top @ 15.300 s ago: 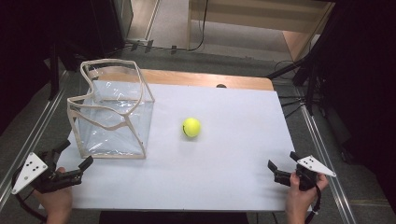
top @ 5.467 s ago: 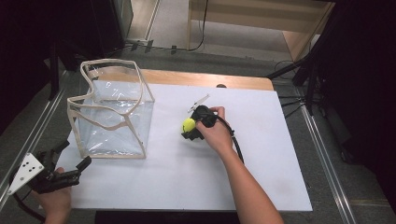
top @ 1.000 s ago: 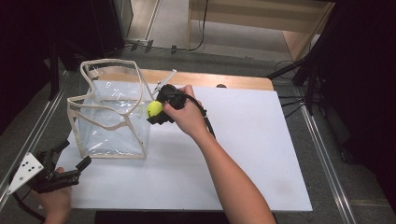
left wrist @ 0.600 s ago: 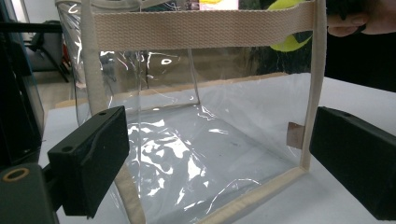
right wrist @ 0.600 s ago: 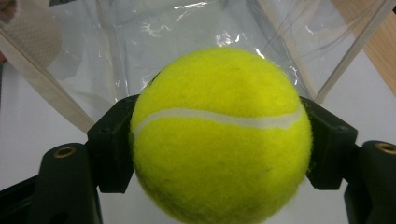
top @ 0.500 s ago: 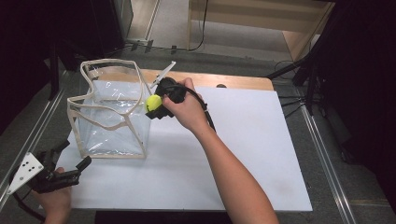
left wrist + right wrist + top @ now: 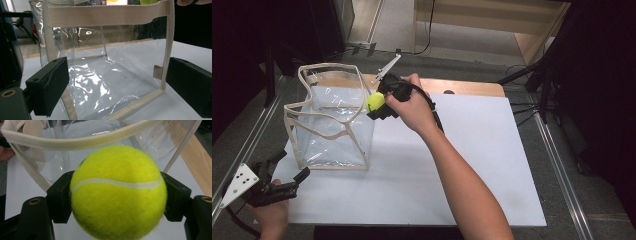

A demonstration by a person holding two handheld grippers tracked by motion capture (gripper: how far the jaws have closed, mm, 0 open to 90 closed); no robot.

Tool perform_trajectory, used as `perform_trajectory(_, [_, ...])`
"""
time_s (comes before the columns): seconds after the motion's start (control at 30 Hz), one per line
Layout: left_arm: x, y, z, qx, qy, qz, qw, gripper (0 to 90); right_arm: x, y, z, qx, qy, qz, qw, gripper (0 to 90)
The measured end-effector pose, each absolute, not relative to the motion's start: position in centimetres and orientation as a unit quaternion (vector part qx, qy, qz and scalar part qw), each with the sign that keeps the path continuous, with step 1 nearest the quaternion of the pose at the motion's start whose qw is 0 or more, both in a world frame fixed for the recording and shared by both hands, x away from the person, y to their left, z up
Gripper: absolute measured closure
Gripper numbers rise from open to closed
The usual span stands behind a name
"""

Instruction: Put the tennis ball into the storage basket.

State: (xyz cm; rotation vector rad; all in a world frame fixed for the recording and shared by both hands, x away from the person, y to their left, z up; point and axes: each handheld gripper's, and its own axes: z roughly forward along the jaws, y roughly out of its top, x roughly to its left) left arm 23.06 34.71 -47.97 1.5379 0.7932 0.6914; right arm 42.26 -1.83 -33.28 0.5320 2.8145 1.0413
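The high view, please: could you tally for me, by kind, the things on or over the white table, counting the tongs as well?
Tennis balls: 1, the yellow tennis ball, clamped in the right tongs at the bag's rim.
Clear bags: 1, the clear bag with beige trim, standing open on the table.
Tongs: 2, right tongs and left tongs, open near the bag.
Total: 4.

Tennis ball (image 7: 148, 2) cut off by top edge
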Motion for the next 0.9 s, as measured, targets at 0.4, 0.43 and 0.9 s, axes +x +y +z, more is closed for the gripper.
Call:
perform_trajectory(0.4, [23.1,34.7,-48.0,0.662,0.342,0.297,0.597,5.3,42.4,-1.6,-31.0,0.171,0.925,0.336,0.053,23.8])
perform_trajectory(0.43, [23.1,34.7,-48.0,0.662,0.342,0.297,0.597,5.3,42.4,-1.6,-30.9,0.167,0.925,0.338,0.056,23.9])
perform_trajectory(0.9, [23.1,34.7,-48.0,0.662,0.342,0.297,0.597,5.3,42.5,-1.0,-29.4,0.161,0.925,0.339,0.060,23.8])
